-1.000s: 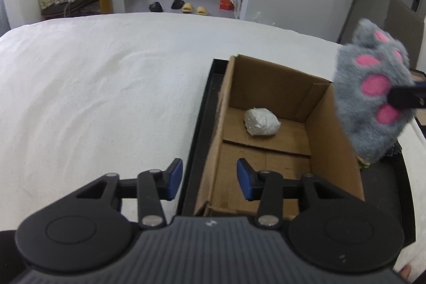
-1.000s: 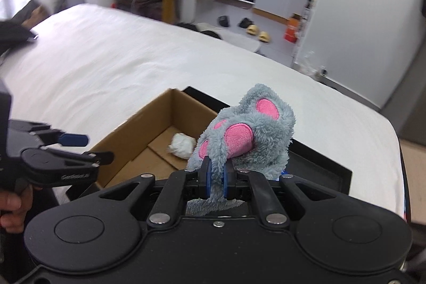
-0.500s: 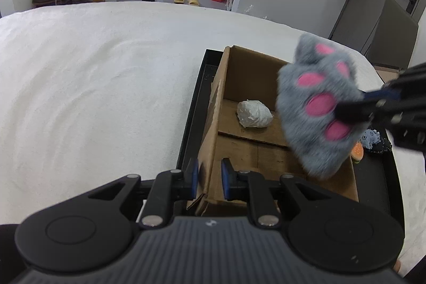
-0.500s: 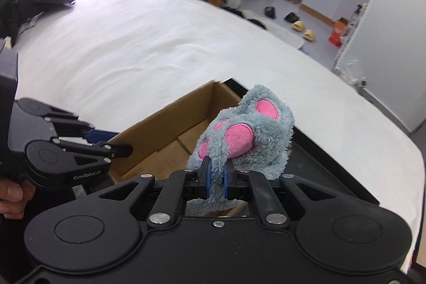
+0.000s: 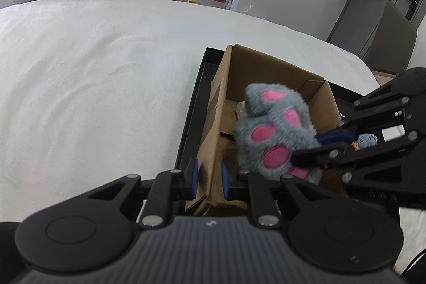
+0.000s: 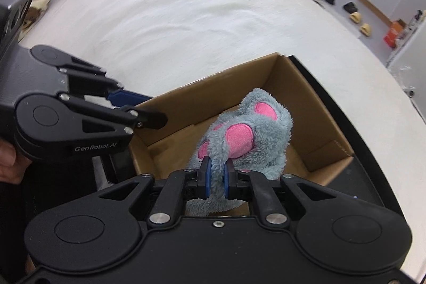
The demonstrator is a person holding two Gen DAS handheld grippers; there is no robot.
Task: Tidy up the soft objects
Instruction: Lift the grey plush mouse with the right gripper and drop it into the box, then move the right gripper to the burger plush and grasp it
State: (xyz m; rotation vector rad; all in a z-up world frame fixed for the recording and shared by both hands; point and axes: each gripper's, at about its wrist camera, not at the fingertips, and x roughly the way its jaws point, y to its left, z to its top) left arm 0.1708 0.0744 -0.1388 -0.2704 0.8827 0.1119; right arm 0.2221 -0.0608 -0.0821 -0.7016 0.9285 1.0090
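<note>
So your right gripper [image 6: 216, 176] pinches the plush paw [image 6: 245, 135] over the cardboard box [image 6: 330, 124], your left gripper [image 5: 209, 178] clamps its wall; release remains.

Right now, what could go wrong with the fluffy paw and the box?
The right gripper pinches only the paw's edge, so it might slip out early. The paw hangs over the box, close to its near wall, so it could catch there. The left gripper clamps the thin wall of the box, which could bend or tip if bumped.
</note>
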